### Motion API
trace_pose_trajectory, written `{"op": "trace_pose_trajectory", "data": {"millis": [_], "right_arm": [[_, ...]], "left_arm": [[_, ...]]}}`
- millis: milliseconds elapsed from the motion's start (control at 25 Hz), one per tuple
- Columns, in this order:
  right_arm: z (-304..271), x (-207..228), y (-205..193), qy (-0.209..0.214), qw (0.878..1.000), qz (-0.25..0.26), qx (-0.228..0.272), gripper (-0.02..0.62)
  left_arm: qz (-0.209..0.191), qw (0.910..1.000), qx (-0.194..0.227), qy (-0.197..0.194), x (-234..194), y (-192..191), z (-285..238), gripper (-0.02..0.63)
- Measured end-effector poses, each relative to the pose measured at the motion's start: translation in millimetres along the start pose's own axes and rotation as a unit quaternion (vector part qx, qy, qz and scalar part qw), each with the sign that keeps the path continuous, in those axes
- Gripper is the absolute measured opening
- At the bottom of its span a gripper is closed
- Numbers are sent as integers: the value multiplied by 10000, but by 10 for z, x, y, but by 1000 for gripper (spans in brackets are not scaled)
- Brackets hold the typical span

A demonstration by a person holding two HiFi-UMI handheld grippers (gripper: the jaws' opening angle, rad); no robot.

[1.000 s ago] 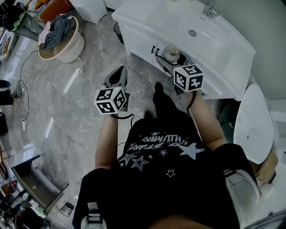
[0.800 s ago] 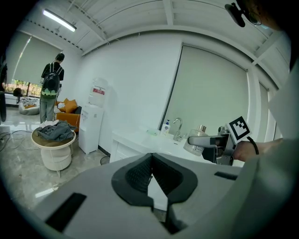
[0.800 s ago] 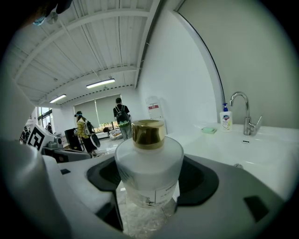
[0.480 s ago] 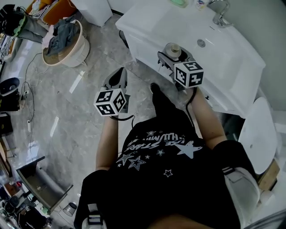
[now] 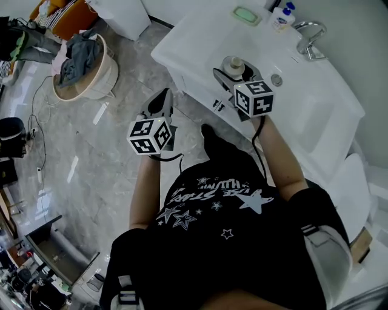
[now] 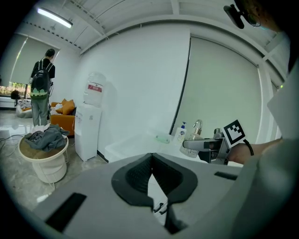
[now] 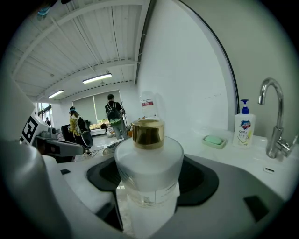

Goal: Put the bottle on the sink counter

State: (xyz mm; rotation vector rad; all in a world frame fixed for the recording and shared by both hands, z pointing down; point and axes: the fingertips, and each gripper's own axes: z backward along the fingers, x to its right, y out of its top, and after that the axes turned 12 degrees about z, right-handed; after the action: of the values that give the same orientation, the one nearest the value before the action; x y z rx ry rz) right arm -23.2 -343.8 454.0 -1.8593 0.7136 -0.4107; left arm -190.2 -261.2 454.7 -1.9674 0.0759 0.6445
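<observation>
A frosted white bottle (image 7: 149,172) with a gold cap stands upright between the jaws of my right gripper (image 7: 149,196), which is shut on it. In the head view that bottle (image 5: 233,65) hangs over the front left part of the white sink counter (image 5: 200,36), with the right gripper (image 5: 233,75) under its marker cube. My left gripper (image 5: 162,104) is lower, over the grey floor left of the counter. Its jaws (image 6: 150,179) are closed with nothing between them.
On the counter stand a green soap dish (image 5: 247,13), a soap pump bottle (image 5: 282,17) and a chrome tap (image 5: 310,37) beside the basin (image 5: 285,85). A laundry basket (image 5: 82,63) and a water dispenser (image 6: 88,126) stand to the left. People are in the distance.
The right gripper has carried the bottle up from in front of the cabinet to over the counter top. The left gripper has hardly moved.
</observation>
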Motion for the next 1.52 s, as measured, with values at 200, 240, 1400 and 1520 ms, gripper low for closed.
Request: {"op": "trace_pose_trajectory", "data": {"millis": [200,240,1400,1520], "right_arm": [[-402,447,6,31,10000,23,-72,325],[-483,522,6,33,10000,23,-85,325],[-2113,1529,-296,137,9988,402,-231,324],[-2153,1513,-354,147,9982,520,-263,325]], "left_arm": [[-1,10000,-76,21,-32,175,-577,8],[-3,10000,-83,22,-46,212,-679,8],[194,9972,-651,322,-571,403,-2417,8],[214,9969,-685,328,-566,375,-2475,8]]}}
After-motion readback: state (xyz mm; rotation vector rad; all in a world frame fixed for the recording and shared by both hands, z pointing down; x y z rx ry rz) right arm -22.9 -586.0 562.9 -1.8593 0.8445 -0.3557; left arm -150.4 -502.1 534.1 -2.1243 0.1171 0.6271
